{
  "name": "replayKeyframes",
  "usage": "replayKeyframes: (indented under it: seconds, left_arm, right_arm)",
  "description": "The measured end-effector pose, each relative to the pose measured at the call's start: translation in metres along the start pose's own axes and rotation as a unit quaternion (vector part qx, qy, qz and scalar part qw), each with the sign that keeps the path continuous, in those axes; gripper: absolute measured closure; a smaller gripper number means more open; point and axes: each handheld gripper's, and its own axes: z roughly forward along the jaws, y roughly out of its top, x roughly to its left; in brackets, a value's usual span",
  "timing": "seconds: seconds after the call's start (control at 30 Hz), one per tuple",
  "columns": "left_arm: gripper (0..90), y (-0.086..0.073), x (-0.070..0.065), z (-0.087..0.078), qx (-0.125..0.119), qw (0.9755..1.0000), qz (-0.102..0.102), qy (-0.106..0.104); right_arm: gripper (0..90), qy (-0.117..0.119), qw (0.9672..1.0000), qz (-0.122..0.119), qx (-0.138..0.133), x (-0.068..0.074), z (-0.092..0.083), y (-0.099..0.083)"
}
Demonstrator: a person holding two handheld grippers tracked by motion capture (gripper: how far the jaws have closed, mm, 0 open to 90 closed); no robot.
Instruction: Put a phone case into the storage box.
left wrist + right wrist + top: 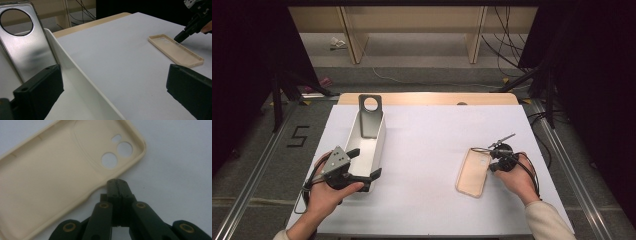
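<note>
A beige phone case point(473, 172) point(175, 51) point(50, 177) lies inside-up on the white table at the right. My right gripper point(491, 167) point(179, 38) point(116, 181) is shut, its tips resting against the case's long rim near the camera holes. A long white box point(379, 140) point(75, 75) stands at the left. A grey metallic phone case point(370, 117) point(27, 45) with a round hole leans upright at the box's far end. My left gripper point(364, 164) point(113, 100) is open astride the box's right wall, one jaw inside, one outside.
The white table sheet point(427, 150) ends in a wooden edge point(427, 98) at the back. Beyond are wooden shelving point(412, 30) and loose cables point(507, 45) on the floor. Dark stand legs point(287, 85) flank both back corners. A "5" mark point(298, 136) is on the floor at left.
</note>
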Motion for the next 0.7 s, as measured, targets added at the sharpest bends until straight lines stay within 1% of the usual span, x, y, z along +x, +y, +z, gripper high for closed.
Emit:
replayKeyframes:
  seconds: [0.2, 0.7]
  left_arm:
    - [0.4, 0.000, 0.000, 0.000, 0.000, 1.0000, 0.002, -0.001]
    - [0.4, 0.000, -0.001, 0.001, 0.002, 1.0000, 0.003, -0.001]
  right_arm:
    - [90.0, -0.003, 1.0000, 0.000, 0.001, 0.000, 0.003, 0.002]
    - [90.0, -0.004, 0.9999, -0.008, -0.008, 0.006, 0.008, 0.014]
